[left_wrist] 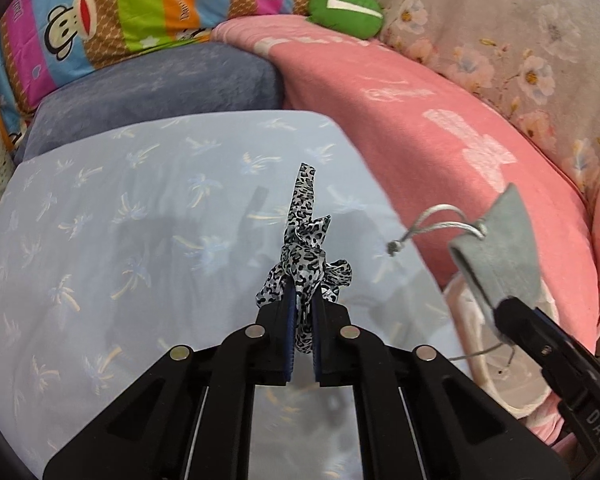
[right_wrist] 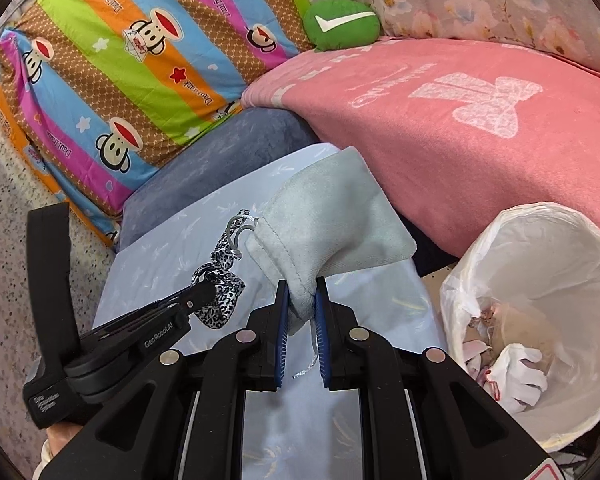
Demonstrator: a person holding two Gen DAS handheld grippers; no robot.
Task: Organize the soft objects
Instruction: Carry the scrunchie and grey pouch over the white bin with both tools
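My left gripper [left_wrist: 303, 300] is shut on a black-and-white leopard-print ribbon [left_wrist: 306, 236], whose loose end sticks up above the pale blue palm-print cloth [left_wrist: 120, 220]. The right gripper [right_wrist: 302, 292] is shut on the mouth edge of a grey velvet drawstring pouch [right_wrist: 332, 216], held just above that cloth [right_wrist: 160, 280]. In the right wrist view the left gripper [right_wrist: 206, 288] comes in from the left, with the ribbon [right_wrist: 220, 304] hanging close beside the pouch's silver cord [right_wrist: 240, 224]. The pouch [left_wrist: 500, 248] and right gripper [left_wrist: 504, 312] show at the right of the left wrist view.
A pink blanket [right_wrist: 480, 128] lies to the right, a blue-grey cushion [left_wrist: 160, 88] behind the cloth. A striped monkey-print quilt [right_wrist: 120, 60], a green round plush [right_wrist: 342, 22] and floral fabric [left_wrist: 520, 40] fill the back. A white-lined bin [right_wrist: 540, 300] with scraps stands at right.
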